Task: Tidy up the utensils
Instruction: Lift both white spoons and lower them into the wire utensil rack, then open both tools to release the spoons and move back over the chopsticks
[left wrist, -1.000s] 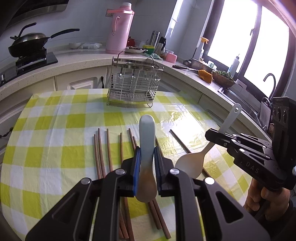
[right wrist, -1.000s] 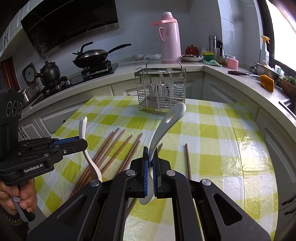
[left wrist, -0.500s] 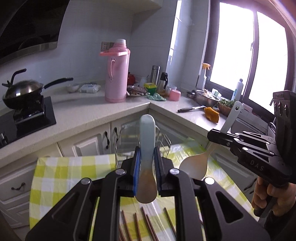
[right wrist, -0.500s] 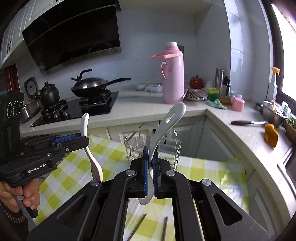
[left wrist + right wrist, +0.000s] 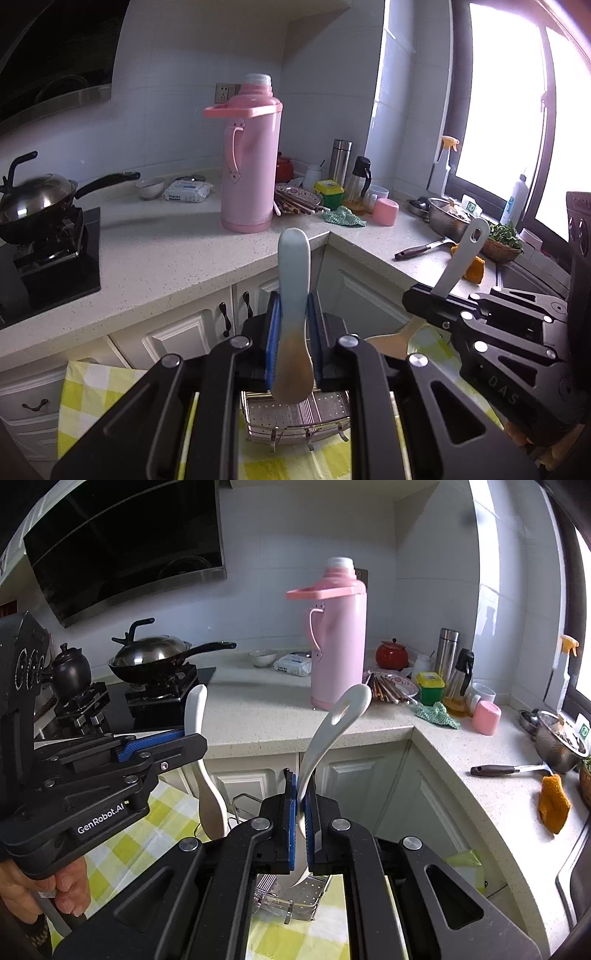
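My left gripper (image 5: 292, 334) is shut on a pale blue-white spoon (image 5: 293, 295), handle up, bowl hanging just above the wire utensil rack (image 5: 295, 415). My right gripper (image 5: 302, 825) is shut on a white rice paddle with a slotted handle (image 5: 334, 723), its blade tip over the same rack (image 5: 291, 893). The left gripper and its spoon (image 5: 207, 775) show at the left of the right wrist view. The right gripper and its paddle (image 5: 460, 258) show at the right of the left wrist view. The chopsticks on the table are hidden.
The rack stands on a yellow-checked tablecloth (image 5: 88, 391). Behind it run white cabinets and a speckled counter (image 5: 166, 258) with a pink thermos (image 5: 251, 158), a wok on a stove (image 5: 37, 199), bottles, a pink cup and a knife (image 5: 506, 770).
Both grippers rose and moved forward from over the chopsticks to above the rack, tilting up so the counter fills the views. Both stay shut on their utensils.
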Motion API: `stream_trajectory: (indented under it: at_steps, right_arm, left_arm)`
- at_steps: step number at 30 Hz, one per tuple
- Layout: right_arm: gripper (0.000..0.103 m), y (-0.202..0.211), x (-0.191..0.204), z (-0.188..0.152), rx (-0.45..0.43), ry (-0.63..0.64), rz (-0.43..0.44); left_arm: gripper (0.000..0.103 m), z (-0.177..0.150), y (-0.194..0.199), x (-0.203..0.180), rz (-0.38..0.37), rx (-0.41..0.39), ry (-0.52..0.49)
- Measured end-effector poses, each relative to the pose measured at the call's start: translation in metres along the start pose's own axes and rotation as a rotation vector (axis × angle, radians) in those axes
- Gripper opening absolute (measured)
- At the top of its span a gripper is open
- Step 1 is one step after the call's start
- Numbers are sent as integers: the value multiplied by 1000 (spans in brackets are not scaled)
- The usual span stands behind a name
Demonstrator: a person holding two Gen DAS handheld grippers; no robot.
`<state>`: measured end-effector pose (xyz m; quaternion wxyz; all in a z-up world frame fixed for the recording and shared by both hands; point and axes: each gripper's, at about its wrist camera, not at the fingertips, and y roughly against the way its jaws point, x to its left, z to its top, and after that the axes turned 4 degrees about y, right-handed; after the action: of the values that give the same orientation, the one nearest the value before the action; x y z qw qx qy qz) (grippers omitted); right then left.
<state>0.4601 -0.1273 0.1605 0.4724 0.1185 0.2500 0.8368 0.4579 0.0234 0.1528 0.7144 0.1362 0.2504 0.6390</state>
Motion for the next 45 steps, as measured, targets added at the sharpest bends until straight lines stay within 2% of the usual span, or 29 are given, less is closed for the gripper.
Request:
stream_trajectory:
  at_steps: [5, 9, 29, 31, 33, 35, 37, 38, 41, 42, 45]
  right_arm:
    - [6, -33, -5, -22, 56, -21, 12]
    - [6, -48, -5, -36, 90, -23, 25]
    - [7, -83, 9, -71, 223, -8, 68]
    - [7, -83, 8, -71, 223, -8, 66]
    - [8, -82, 7, -70, 219, -15, 62]
    - [9, -80, 5, -68, 211, -20, 55]
    - [13, -75, 1, -67, 199, -31, 48]
    - [19, -72, -2, -65, 192, -38, 48]
    - [48, -59, -9, -62, 156, -51, 31]
    - [54, -53, -10, -62, 142, -53, 16]
    - [56, -32, -16, -64, 106, -57, -17]
  left_arm:
    - [14, -25, -39, 11, 23, 50, 25]
    - [14, -43, -55, 16, 37, 85, 29]
    - [15, -84, -83, 14, 53, 207, 14]
    - [22, -83, -83, 14, 53, 210, 13]
    - [34, -82, -81, 13, 53, 203, 8]
    - [35, -80, -79, 13, 52, 197, 9]
    - [36, -78, -74, 14, 51, 188, 12]
    - [37, -77, -70, 14, 50, 181, 14]
    - [40, -73, -58, 14, 49, 157, 13]
    - [41, -72, -53, 14, 48, 149, 14]
    - [41, -69, -31, 18, 43, 121, 24]
